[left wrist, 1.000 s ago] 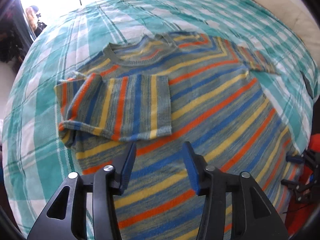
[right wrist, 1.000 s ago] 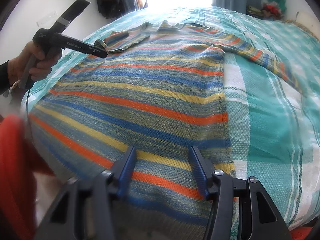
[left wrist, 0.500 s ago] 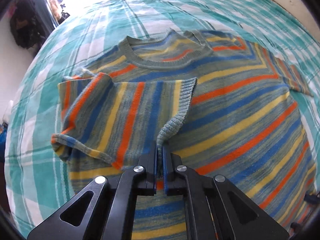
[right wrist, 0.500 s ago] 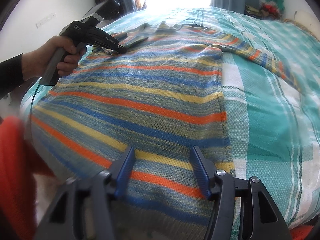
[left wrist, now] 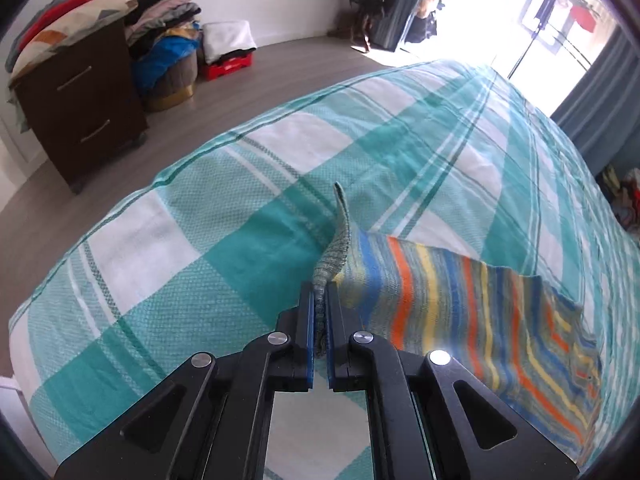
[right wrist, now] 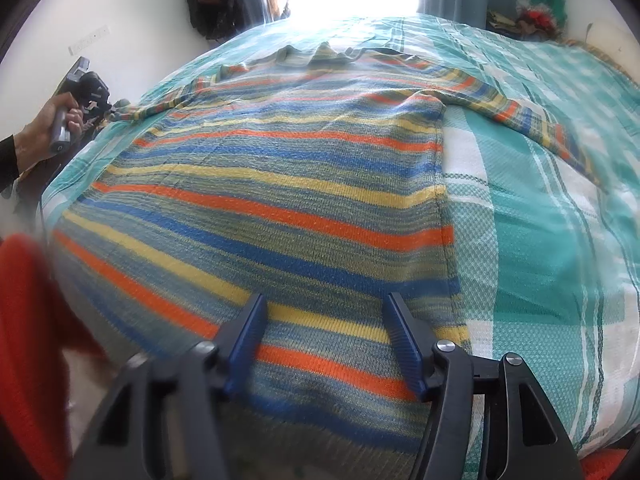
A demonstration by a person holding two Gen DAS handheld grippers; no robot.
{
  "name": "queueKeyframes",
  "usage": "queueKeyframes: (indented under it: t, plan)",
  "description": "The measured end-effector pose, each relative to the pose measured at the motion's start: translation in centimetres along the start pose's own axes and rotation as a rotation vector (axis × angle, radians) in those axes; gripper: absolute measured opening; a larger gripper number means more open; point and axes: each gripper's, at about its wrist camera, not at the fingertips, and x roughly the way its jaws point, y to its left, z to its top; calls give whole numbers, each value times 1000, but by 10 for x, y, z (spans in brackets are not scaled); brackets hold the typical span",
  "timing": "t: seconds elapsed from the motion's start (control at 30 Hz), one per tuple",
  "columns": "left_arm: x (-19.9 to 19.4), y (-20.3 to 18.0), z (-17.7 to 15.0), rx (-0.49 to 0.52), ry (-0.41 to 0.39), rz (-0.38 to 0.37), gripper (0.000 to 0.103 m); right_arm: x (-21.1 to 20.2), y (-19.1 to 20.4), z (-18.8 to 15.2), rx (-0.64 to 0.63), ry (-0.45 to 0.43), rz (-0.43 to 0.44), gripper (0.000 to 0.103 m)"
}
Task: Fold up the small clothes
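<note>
A striped knit sweater (right wrist: 300, 184) lies flat on the teal checked bedspread (right wrist: 540, 240). My left gripper (left wrist: 318, 300) is shut on the grey-green cuff (left wrist: 334, 256) of one sleeve (left wrist: 432, 292), which stretches out over the bedspread (left wrist: 200, 240). In the right wrist view that sleeve runs to the far left, where a person's hand (right wrist: 40, 136) holds the left tool. My right gripper (right wrist: 324, 316) hovers over the sweater's hem near its right side. Its jaws are opening, and the knit lies under them with the pads not pressing on it. The other sleeve (right wrist: 532, 116) lies spread to the right.
Beyond the bed's edge stands a dark chest of drawers (left wrist: 80, 100) piled with clothes, with a basket (left wrist: 172, 84) and a red crate (left wrist: 228, 66) on the floor. A blurred red cloth (right wrist: 24, 340) fills the lower left of the right wrist view.
My left gripper shut on the cuff of the folded-in sleeve, then swung away to the left and pulled the sleeve out straight off the sweater's body. The right gripper stayed put, jaws slightly wider.
</note>
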Motion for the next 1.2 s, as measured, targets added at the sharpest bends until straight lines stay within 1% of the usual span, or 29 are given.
queueKeyframes:
  t: [0.17, 0.33, 0.43, 0.5, 0.57, 0.67, 0.7, 0.77, 0.87, 0.93, 1.0, 1.1, 1.2]
  plan:
    - [3, 14, -9, 3, -12, 50, 2, 2, 2, 0, -10, 0, -19, 63]
    - [17, 24, -10, 18, 13, 116, 1, 3, 3, 0, -12, -2, -23, 63]
    - [27, 30, -15, 4, 29, 139, 1, 3, 3, 0, -14, -2, -24, 64]
    - [31, 30, -18, 4, 30, 151, 1, 3, 3, 0, -15, -2, -25, 64]
    - [33, 27, -20, 25, 24, 170, 1, 3, 3, 0, -15, -1, -25, 64]
    - [35, 26, -22, 42, 25, 178, 3, 4, 3, 0, -18, 0, -29, 65]
    - [36, 27, -22, 42, 25, 177, 7, 4, 3, 1, -19, 0, -31, 65]
    - [33, 29, -23, 52, 26, 158, 8, 4, 3, 1, -21, 2, -34, 65]
    - [21, 35, -25, 82, 46, 132, 21, 3, 2, 3, -14, 12, -32, 67]
    - [3, 39, -31, 106, 49, 147, 54, -2, -3, 6, 5, 31, -14, 70]
    - [-26, 43, -43, 154, 5, 141, 66, -12, -11, 9, 38, 48, 23, 72]
    - [-75, 41, -74, 280, -51, 83, 67, -38, -31, 7, 128, 8, 10, 72]
    - [-121, 27, -115, 401, -76, -26, 71, -58, -42, 8, 151, -5, -24, 72]
